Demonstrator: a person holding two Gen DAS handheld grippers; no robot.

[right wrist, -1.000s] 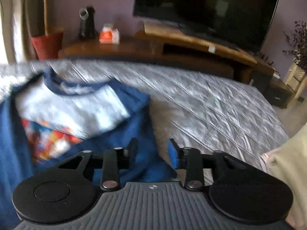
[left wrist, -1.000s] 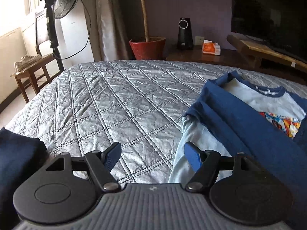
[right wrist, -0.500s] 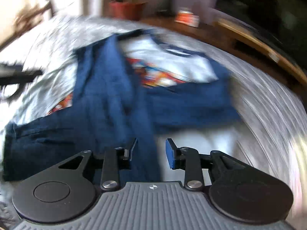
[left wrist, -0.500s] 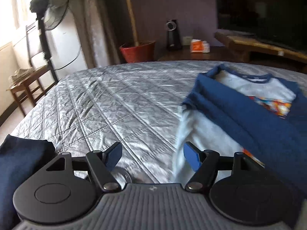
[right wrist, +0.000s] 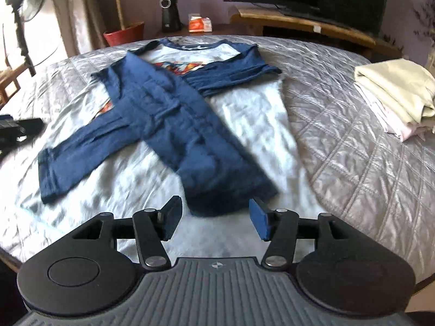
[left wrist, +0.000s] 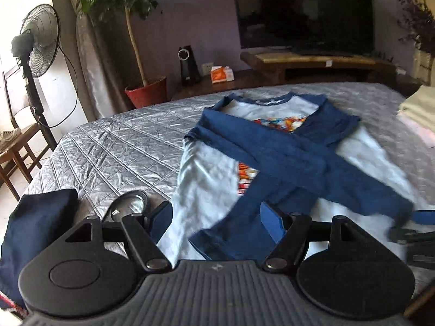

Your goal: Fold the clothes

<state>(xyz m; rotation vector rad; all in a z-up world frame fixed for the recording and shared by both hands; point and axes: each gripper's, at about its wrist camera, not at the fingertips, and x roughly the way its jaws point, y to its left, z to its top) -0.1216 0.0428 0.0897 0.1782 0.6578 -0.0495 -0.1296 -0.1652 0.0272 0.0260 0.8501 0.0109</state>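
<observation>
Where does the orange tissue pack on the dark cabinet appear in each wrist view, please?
Left wrist: orange tissue pack upper centre, right of the black speaker.
Right wrist: pack near the top, left of centre, again right of the speaker.
Shared landmark: red plant pot.

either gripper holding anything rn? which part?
Nothing held. Left gripper is open over the shirt. Right gripper jaws are opening, with the blue sleeve cuff lying loose just ahead.
</observation>
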